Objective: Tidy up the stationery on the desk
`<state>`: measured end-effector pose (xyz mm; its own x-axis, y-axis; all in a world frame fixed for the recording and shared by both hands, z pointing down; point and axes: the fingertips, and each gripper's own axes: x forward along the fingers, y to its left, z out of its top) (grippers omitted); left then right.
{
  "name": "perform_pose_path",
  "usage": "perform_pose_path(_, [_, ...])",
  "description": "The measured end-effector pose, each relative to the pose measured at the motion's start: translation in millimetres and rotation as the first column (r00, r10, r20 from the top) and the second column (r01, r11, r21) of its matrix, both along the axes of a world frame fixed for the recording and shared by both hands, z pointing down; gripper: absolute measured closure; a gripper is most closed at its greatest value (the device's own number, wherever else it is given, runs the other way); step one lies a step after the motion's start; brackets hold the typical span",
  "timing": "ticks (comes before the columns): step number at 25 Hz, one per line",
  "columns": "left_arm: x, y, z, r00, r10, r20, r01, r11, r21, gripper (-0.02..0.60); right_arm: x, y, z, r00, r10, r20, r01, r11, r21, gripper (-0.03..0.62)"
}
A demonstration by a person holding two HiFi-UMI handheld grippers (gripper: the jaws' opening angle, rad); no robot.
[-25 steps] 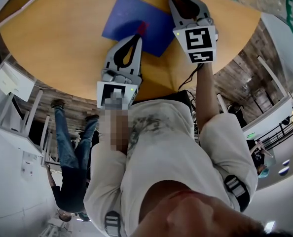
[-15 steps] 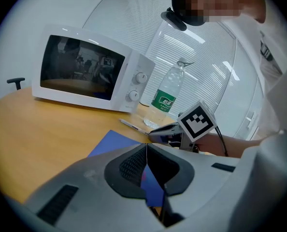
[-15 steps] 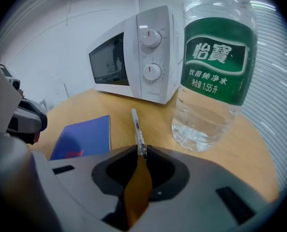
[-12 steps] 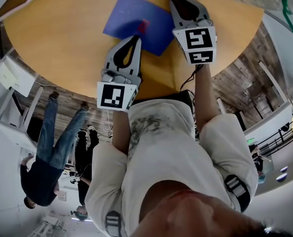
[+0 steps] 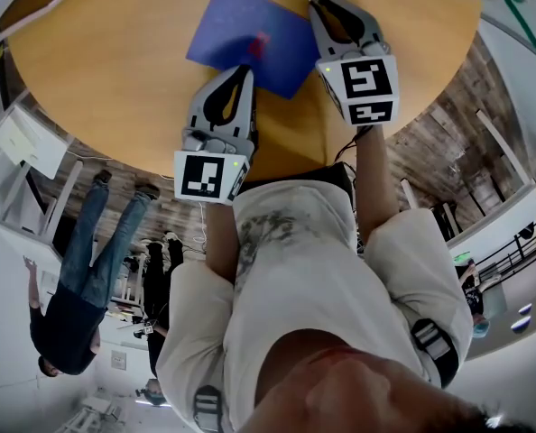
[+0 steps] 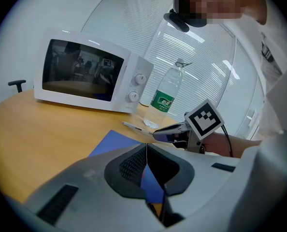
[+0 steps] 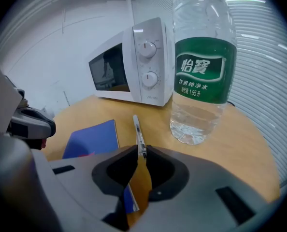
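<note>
My right gripper [image 7: 141, 152] has its jaws pinched on the near end of the slim white plastic pen [image 7: 137, 128], which lies on the round wooden table [image 7: 221, 158] near the clear plastic water bottle [image 7: 199, 81]. My left gripper [image 6: 147, 148] is closed and empty above the flat blue notebook [image 6: 108, 141].

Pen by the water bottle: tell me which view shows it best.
Right gripper view: the pen shows full length, with its near end in the right gripper. The left gripper view shows it small and side-on; the head view shows only a sliver at the top edge.
</note>
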<state>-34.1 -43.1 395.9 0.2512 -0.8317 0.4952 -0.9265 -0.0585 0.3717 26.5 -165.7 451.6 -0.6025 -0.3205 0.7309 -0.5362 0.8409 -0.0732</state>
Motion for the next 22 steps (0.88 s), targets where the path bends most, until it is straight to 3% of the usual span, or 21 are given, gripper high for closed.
perform_pose_path(22, [-3,46,-8,0.983,0.176,-0.045,-0.174,0.983,0.053,0.569,25,87,-14,0.976,0.215,-0.027,-0.215,0.977,0.006,0.485])
